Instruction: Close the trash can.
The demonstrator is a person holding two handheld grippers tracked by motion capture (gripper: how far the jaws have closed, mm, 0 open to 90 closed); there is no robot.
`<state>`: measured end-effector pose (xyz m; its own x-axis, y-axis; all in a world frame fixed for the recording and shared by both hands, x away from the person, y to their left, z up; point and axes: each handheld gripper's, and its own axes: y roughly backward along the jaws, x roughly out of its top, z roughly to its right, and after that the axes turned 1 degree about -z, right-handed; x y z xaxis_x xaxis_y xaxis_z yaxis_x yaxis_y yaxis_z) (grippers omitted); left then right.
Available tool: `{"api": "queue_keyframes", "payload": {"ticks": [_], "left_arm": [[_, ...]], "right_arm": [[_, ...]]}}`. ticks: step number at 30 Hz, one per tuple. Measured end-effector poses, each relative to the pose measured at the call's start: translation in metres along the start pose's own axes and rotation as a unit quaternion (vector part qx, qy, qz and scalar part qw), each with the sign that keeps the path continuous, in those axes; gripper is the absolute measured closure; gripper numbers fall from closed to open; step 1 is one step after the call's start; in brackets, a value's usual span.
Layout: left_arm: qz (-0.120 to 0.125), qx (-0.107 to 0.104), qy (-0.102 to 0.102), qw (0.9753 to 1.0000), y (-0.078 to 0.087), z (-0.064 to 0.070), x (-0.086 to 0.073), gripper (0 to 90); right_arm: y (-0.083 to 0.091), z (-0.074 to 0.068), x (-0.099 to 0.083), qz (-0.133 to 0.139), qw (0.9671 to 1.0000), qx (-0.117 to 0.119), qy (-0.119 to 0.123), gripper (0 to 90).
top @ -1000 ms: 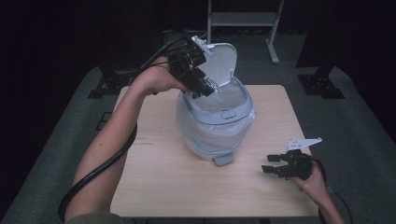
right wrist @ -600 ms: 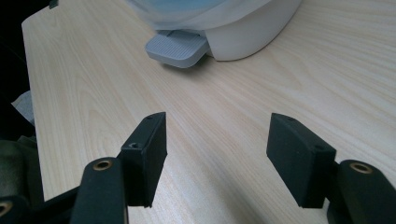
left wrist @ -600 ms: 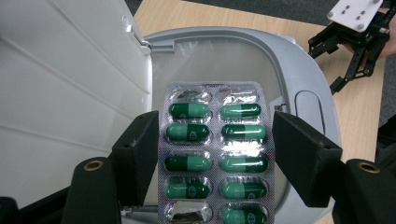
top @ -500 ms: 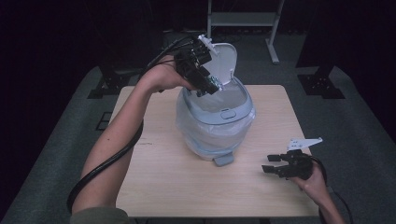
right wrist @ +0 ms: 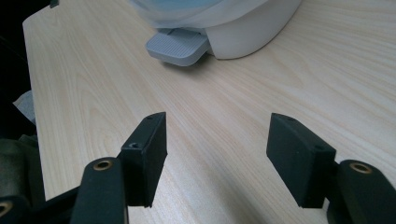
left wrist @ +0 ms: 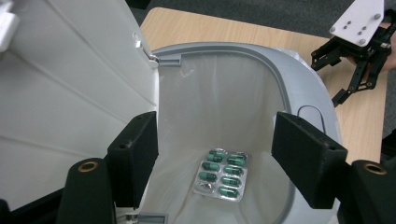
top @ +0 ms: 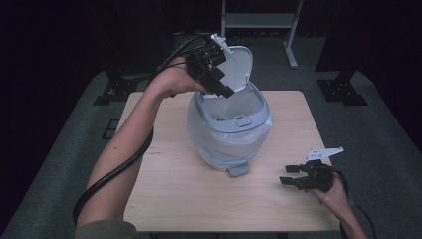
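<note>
The right gripper (top: 292, 177) hovers low over the pale wooden tabletop (top: 174, 184), jaws spread and empty. Beyond it stands the white pedal bin (top: 230, 134), lid upright. Farther, the left gripper (top: 223, 89), jaws spread, hangs over its mouth; inside, the silver blister pack of green capsules (left wrist: 223, 173) lies flat on the liner, its long axis running away from the left gripper.

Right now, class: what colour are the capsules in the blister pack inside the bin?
Green, in a silvery blister pack; clearest in the left gripper view.

From above our side we looked forward and down on the bin (top: 230, 127). Our left gripper camera peered closely down into that bin (left wrist: 261, 93); the right one skimmed low toward its pedal (right wrist: 177, 45).
</note>
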<state>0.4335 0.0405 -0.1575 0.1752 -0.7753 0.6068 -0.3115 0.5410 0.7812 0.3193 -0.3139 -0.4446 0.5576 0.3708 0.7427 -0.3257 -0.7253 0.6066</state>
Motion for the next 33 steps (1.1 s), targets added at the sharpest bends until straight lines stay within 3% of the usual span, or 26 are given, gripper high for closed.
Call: {"api": "queue_keyframes", "payload": {"ticks": [17,33], "left_arm": [[0.016,-0.007,0.015,0.9997,0.027,-0.005,-0.017,51.6],[0.032,-0.001,0.04,0.9987,0.048,-0.022,-0.042,60.3]], "right_arm": [[-0.004,0.0,0.002,-0.005,1.0,0.003,0.002,37.0],[-0.006,0.001,0.001,-0.009,0.9999,0.006,-0.001,37.2]]}}
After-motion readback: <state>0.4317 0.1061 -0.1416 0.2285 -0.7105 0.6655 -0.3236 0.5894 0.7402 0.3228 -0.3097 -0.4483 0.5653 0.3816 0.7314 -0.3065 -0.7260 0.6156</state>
